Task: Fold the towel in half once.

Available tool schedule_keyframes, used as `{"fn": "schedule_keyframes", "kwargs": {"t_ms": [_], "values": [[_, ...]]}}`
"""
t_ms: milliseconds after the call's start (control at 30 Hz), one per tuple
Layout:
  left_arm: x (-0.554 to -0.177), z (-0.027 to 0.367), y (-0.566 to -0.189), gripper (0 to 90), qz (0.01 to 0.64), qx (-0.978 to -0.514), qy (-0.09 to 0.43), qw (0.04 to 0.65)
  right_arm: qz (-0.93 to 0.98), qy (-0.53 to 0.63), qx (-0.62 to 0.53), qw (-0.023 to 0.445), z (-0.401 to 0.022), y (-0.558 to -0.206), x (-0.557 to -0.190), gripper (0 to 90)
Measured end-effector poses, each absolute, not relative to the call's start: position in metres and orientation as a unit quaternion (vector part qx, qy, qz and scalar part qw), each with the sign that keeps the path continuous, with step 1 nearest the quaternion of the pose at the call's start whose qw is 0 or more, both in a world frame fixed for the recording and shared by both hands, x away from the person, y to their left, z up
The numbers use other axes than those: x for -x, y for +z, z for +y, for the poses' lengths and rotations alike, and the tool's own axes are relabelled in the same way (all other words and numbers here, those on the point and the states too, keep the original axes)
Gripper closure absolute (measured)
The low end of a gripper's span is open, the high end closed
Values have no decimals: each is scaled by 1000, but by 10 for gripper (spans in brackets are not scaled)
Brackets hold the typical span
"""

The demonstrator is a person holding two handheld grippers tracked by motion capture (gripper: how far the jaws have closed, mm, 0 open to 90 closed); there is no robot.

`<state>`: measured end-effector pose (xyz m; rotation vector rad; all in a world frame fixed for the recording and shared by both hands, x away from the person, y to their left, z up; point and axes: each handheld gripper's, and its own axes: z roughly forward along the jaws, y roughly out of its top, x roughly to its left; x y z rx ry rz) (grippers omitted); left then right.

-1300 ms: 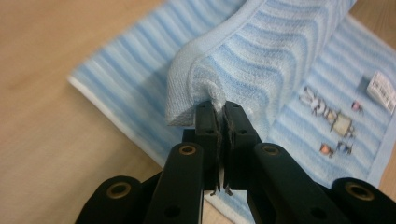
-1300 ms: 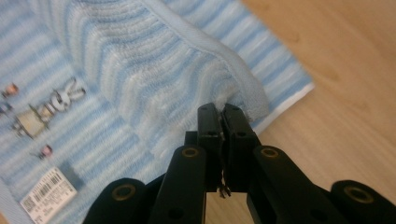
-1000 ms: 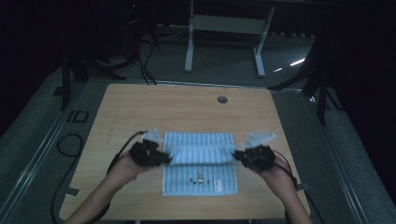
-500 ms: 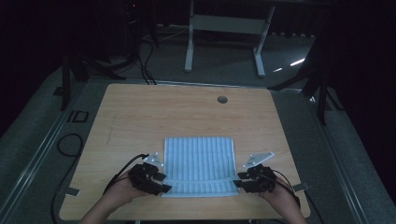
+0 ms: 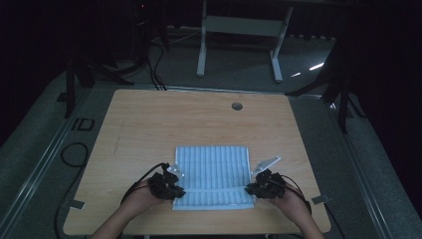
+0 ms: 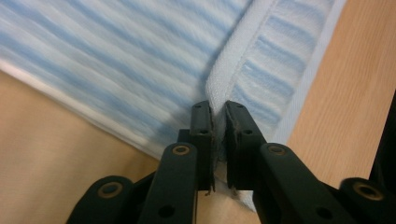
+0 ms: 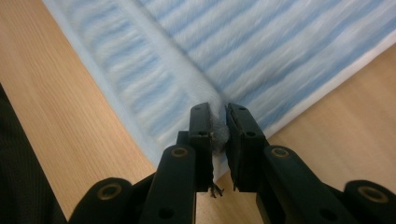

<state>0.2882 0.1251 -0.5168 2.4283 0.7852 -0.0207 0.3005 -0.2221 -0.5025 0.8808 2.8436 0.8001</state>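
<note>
The blue-and-white striped towel [image 5: 213, 175] lies flat on the wooden surface [image 5: 149, 124], toward the person's side of it and well short of the small round hole [image 5: 237, 106] at the far edge. At the towel's left edge, the left gripper [image 5: 171, 190] sits low on the cloth; in the left gripper view its fingers [image 6: 201, 135] have just been closing and now stand narrow, pinching a raised ridge of the towel's hem [image 6: 219, 88] between them. At the towel's right edge, the right gripper [image 5: 254, 189] mirrors it: its fingers [image 7: 201, 130] have likewise just been closing, and they clamp a small bunched tuft of the towel's border [image 7: 219, 130]. Compared with a second ago, the picture has changed a good deal: then both grippers held the towel near its middle with part of it doubled over, showing a printed underside nearer the person; now the striped face covers the whole cloth, and both hands have come back toward the person and down to the near corners. A faint seam crosses the towel between the two grippers. I judge that a fold has just been laid down and both grippers have taken a fresh hold for the next fold, probably carrying the near edge away toward the hole.
</note>
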Motion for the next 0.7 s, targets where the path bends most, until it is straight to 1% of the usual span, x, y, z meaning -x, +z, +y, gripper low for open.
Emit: {"fn": "schedule_keyframes", "kwargs": {"t_ms": [133, 167, 200, 233, 267, 333, 367, 433, 533, 567, 667, 700], "values": [[-283, 134, -495, 821, 288, -902, 6, 321, 916, 285, -280, 43, -226, -483, -298, 807], [-279, 137, -490, 817, 283, -901, -1, 330, 914, 292, -279, 46, -227, -477, -294, 807], [-275, 139, -486, 792, 274, -901, -18, 335, 913, 298, -274, 49, -228, -472, -290, 806], [-271, 141, -484, 732, 263, -902, -39, 340, 914, 304, -267, 41, -229, -468, -284, 799], [-266, 143, -482, 666, 255, -903, -46, 343, 916, 307, -257, 24, -230, -466, -277, 774], [-258, 147, -482, 620, 252, -904, -57, 341, 921, 306, -242, 5, -233, -466, -264, 714], [-254, 148, -482, 608, 249, -905, -57, 339, 922, 304, -238, -3, -235, -468, -258, 708], [-252, 151, -483, 588, 252, -908, -53, 331, 923, 301, -240, -1, -239, -472, -250, 664], [-257, 155, -489, 572, 272, -903, -51, 328, 917, 300, -262, 7, -247, -477, -252, 645], [-259, 156, -491, 548, 279, -903, -47, 325, 916, 300, -268, 9, -249, -478, -254, 643], [-266, 155, -496, 537, 290, -900, -46, 323, 913, 299, -276, 15, -249, -479, -261, 628], [-268, 154, -498, 508, 289, -903, -42, 315, 914, 297, -274, 15, -249, -480, -263, 623]]}}
